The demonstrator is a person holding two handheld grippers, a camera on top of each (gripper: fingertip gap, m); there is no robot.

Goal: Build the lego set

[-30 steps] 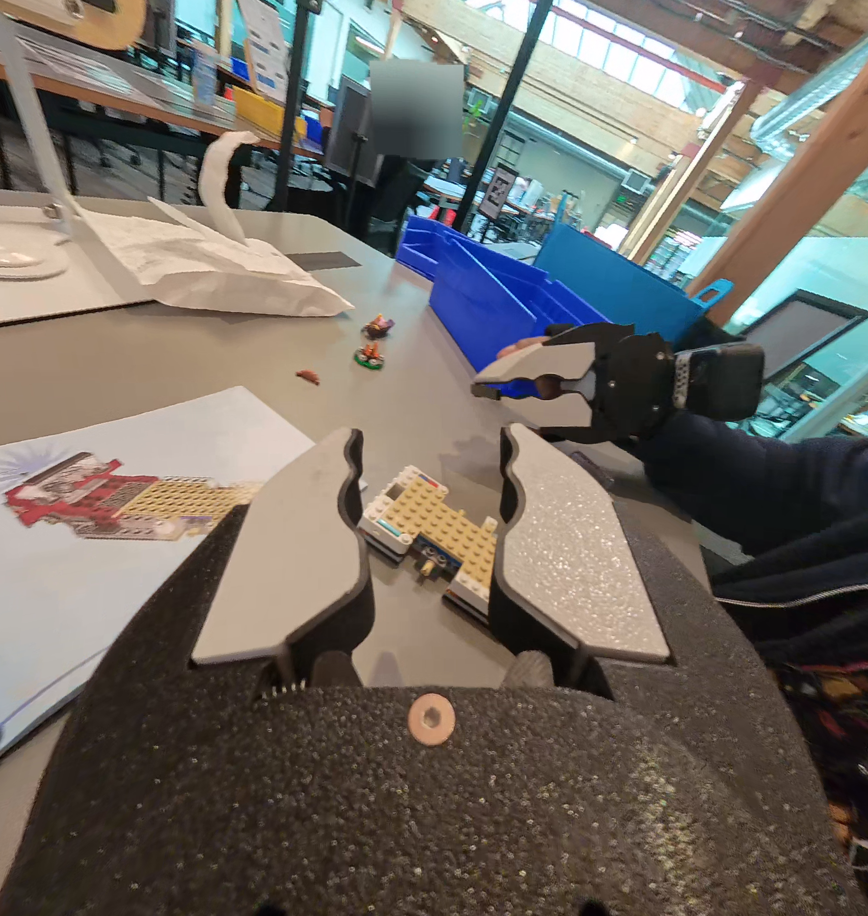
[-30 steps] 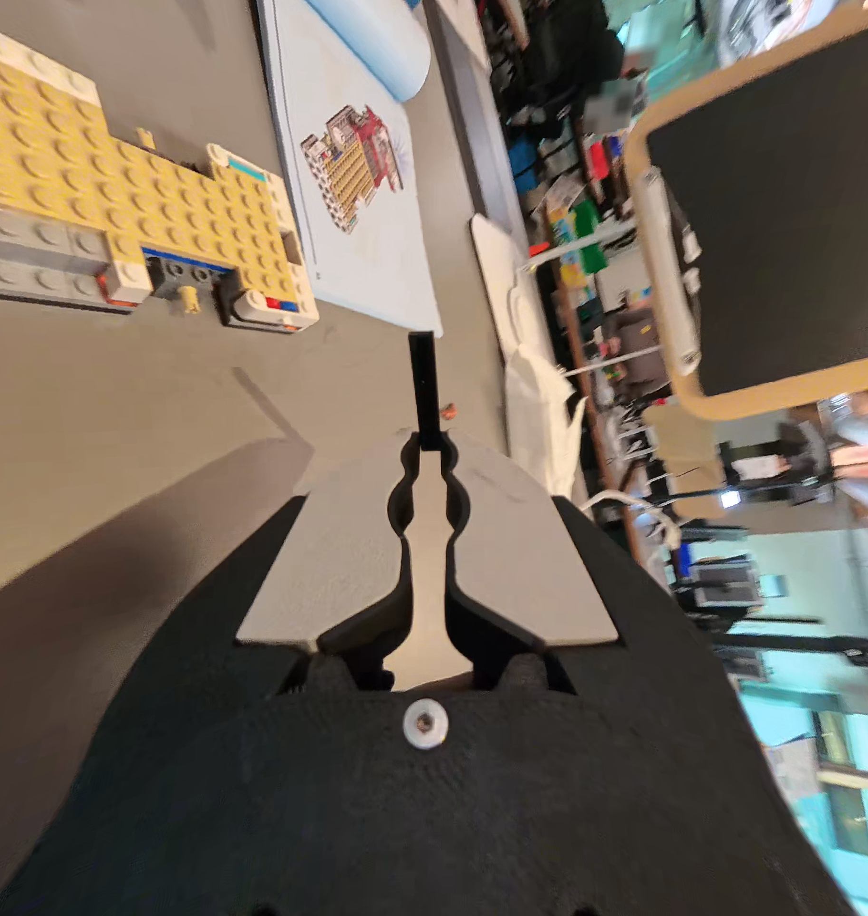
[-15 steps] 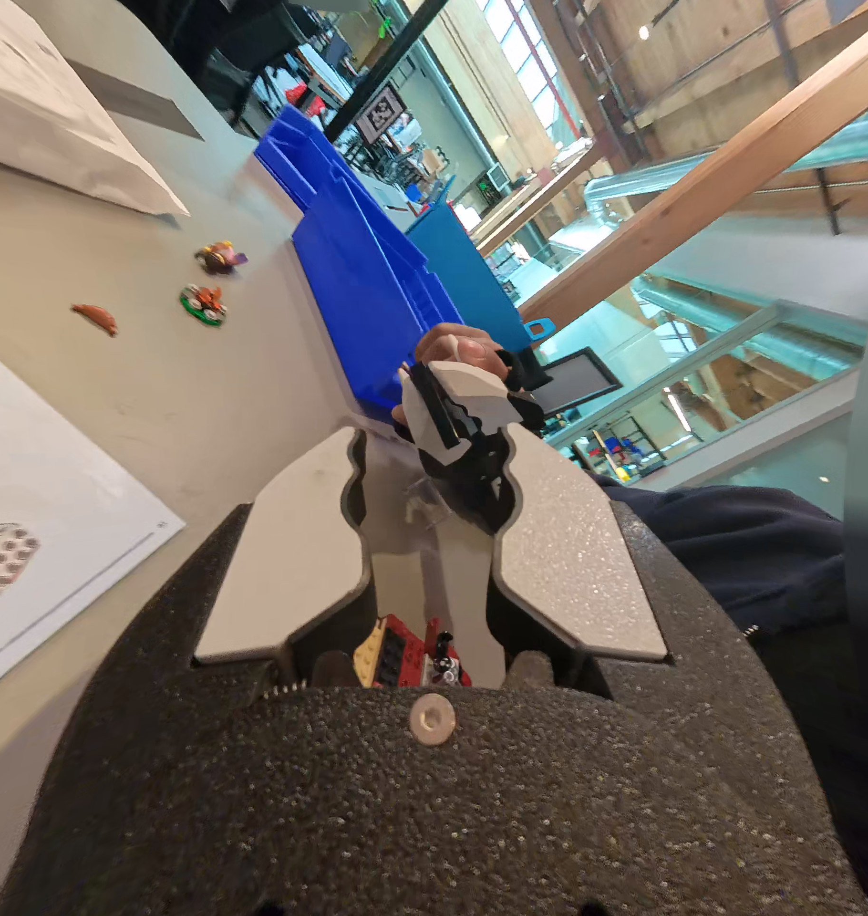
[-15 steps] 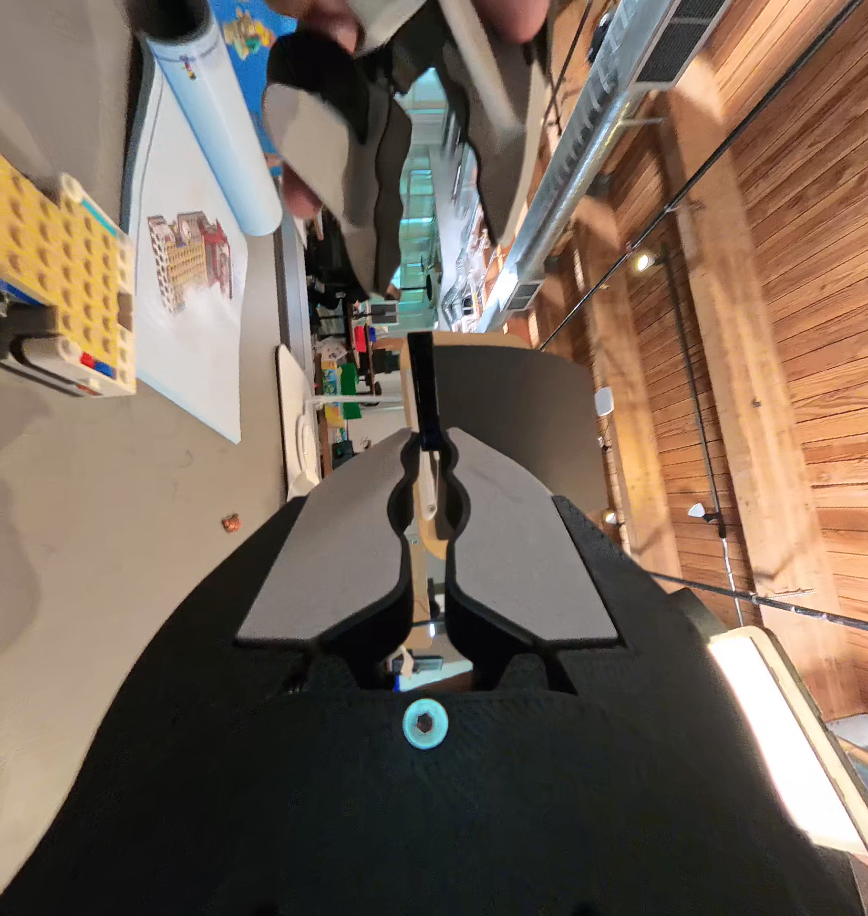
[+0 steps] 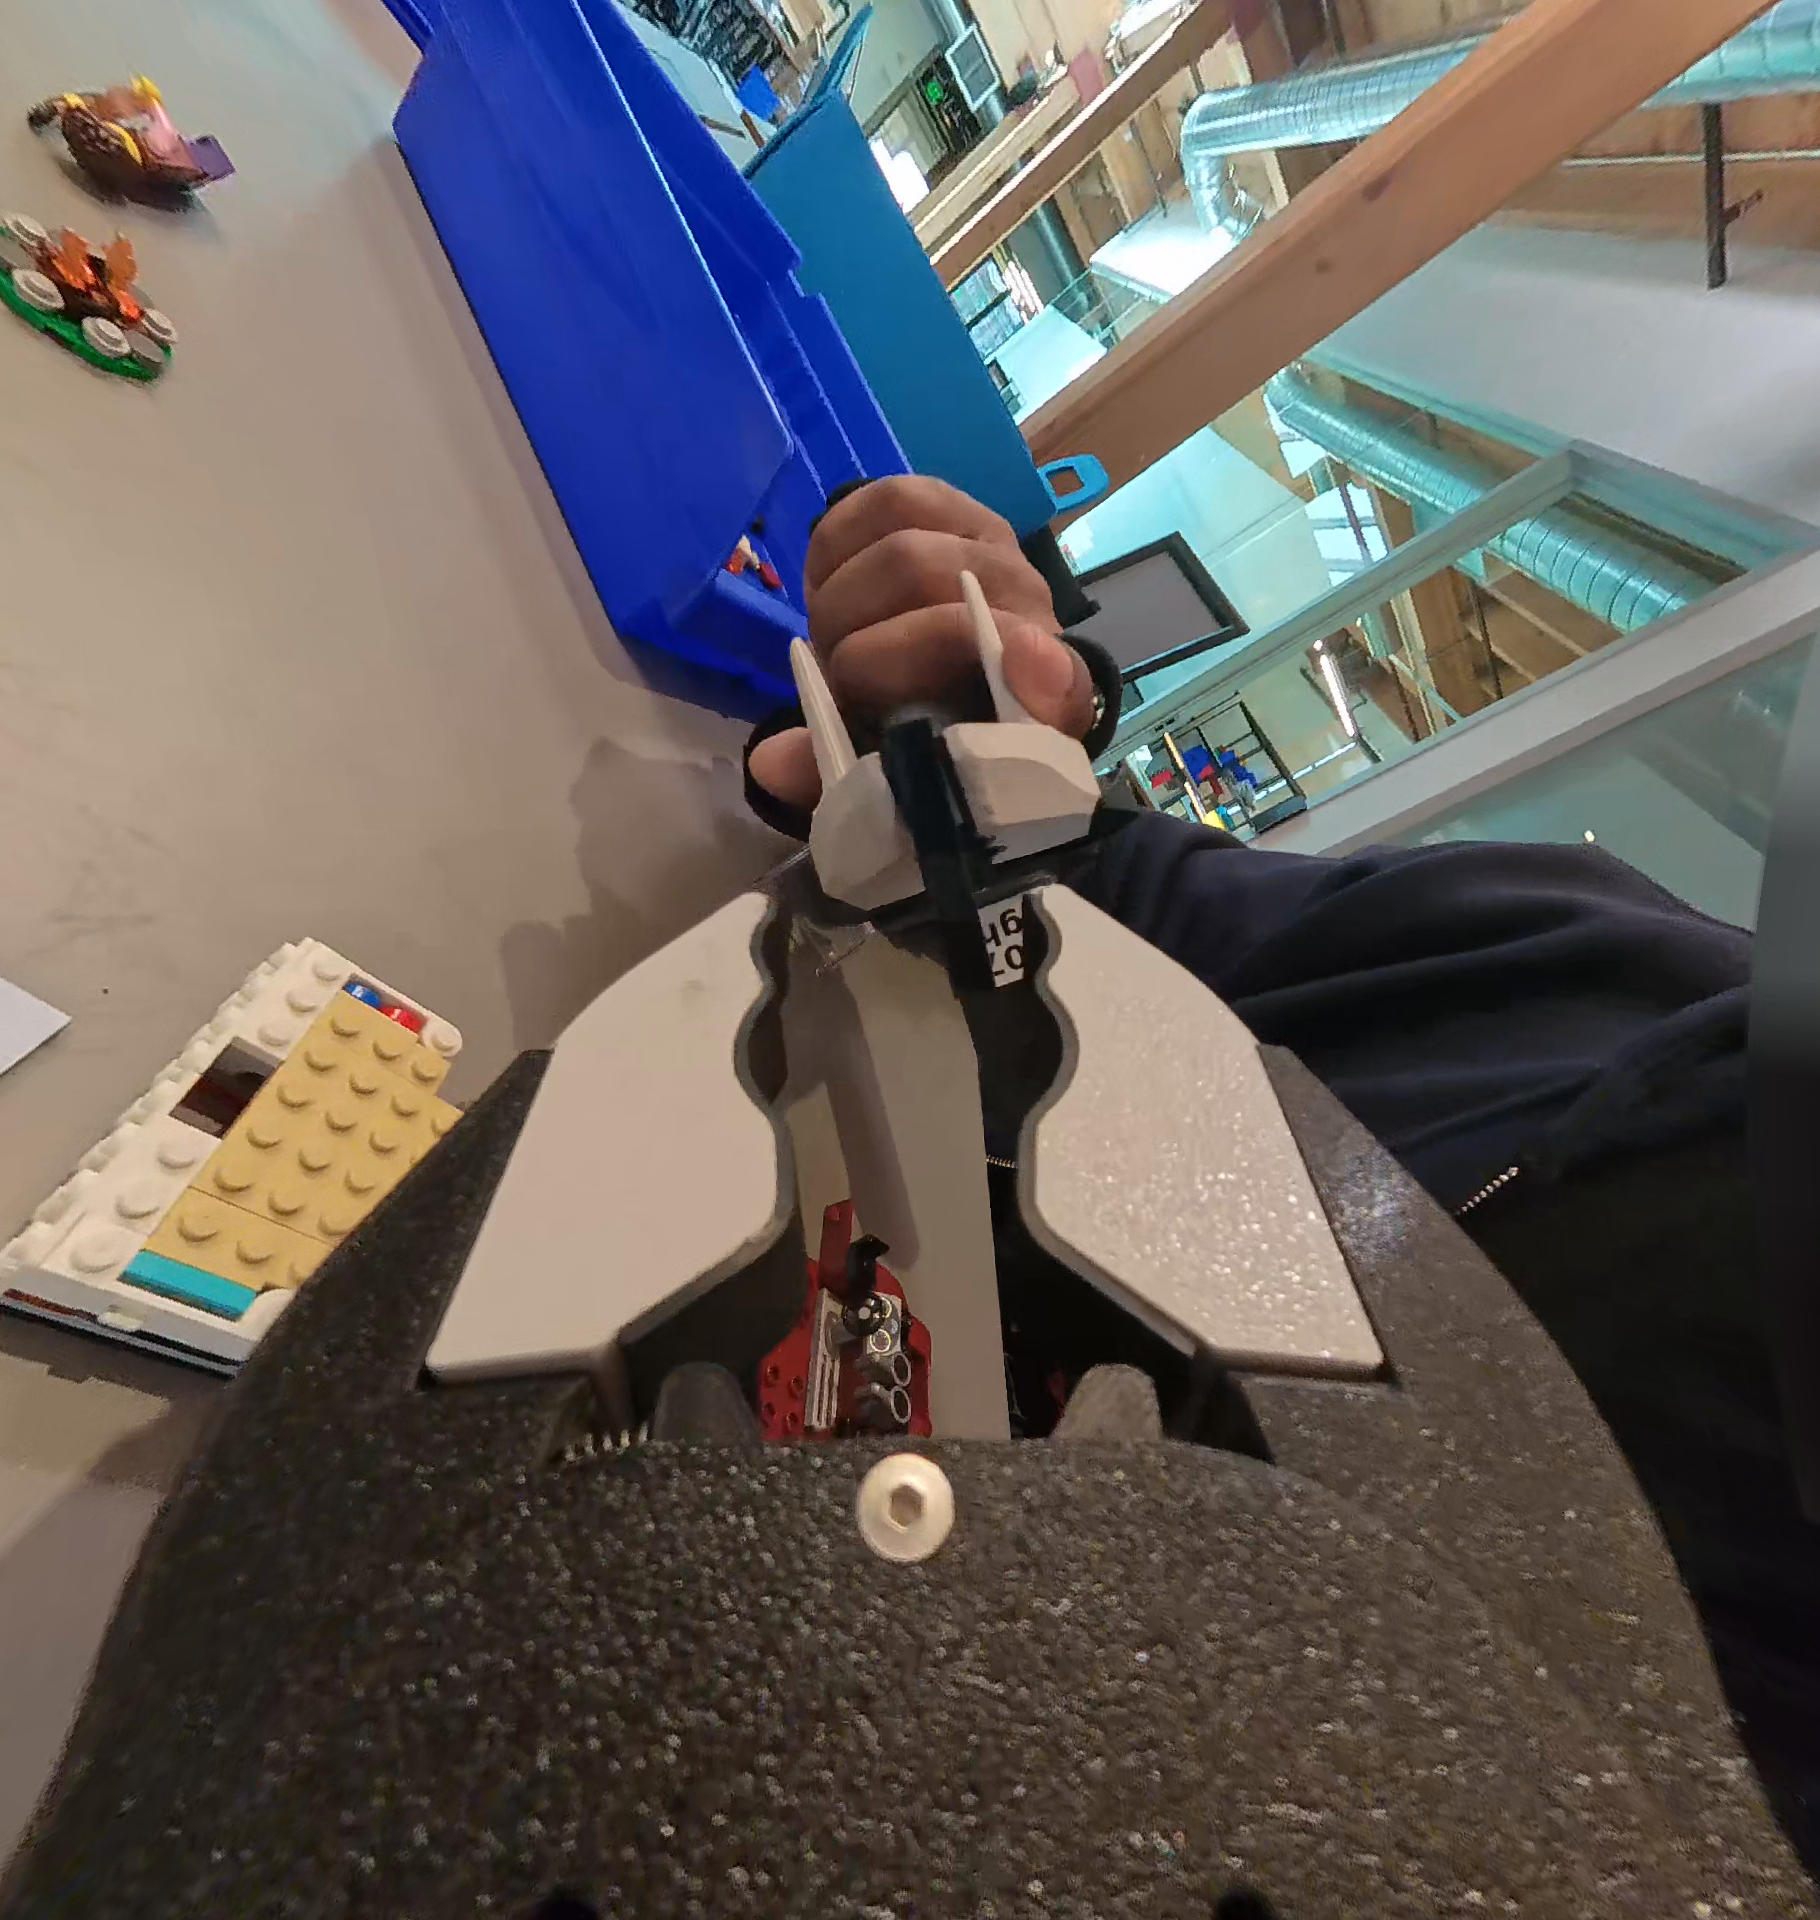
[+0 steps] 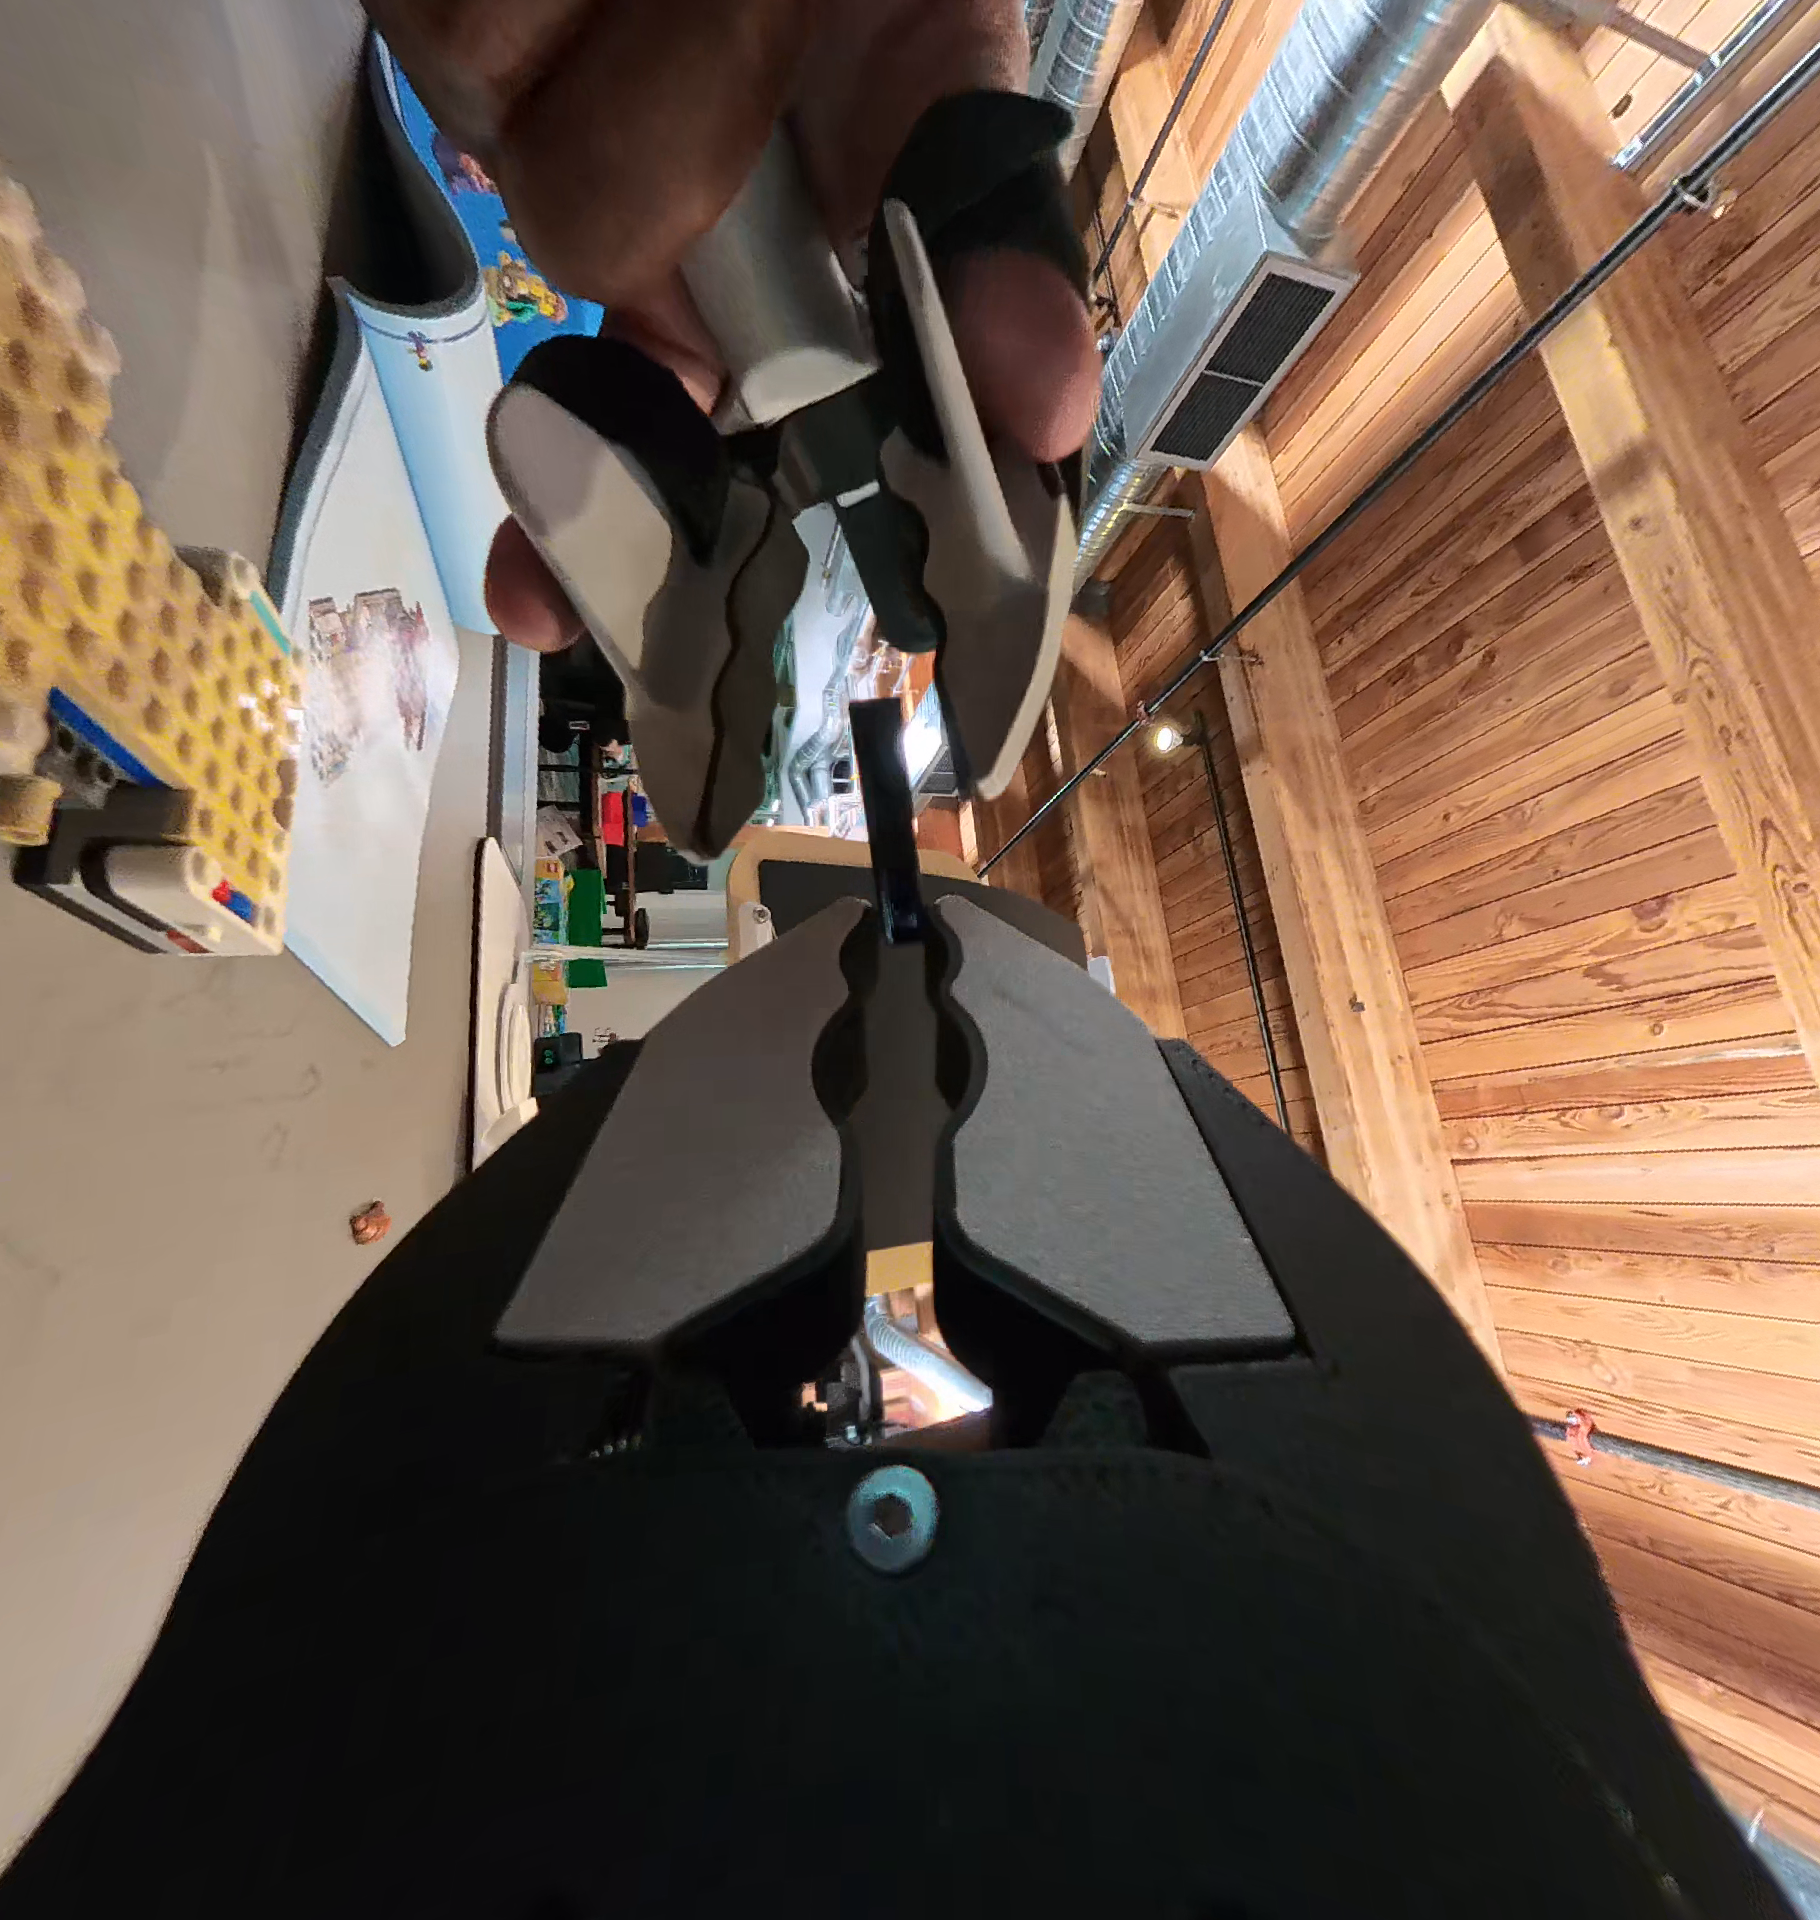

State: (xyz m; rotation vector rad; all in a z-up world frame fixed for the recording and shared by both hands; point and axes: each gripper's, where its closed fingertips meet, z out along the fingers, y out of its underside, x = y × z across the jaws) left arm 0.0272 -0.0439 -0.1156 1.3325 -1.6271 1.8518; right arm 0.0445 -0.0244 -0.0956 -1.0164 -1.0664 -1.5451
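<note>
Right now the right gripper (image 6: pixel 893 914) pinches a thin black strip (image 6: pixel 882 800) at its very tips, pads pressed on it, strip sticking fwd. Opposite, the left gripper (image 5: pixel 911 920) has its fingers spread; the strip's free end reaches between them, but contact w/ the pads can't be told. Both are held above the grey table (image 5: pixel 262 623). On the table: tan and white brick plate (image 5: pixel 251 1153) left of the left gripper, blue bin (image 5: pixel 615 343) beyond, booklet (image 6: pixel 376 675) near the plate.
</note>
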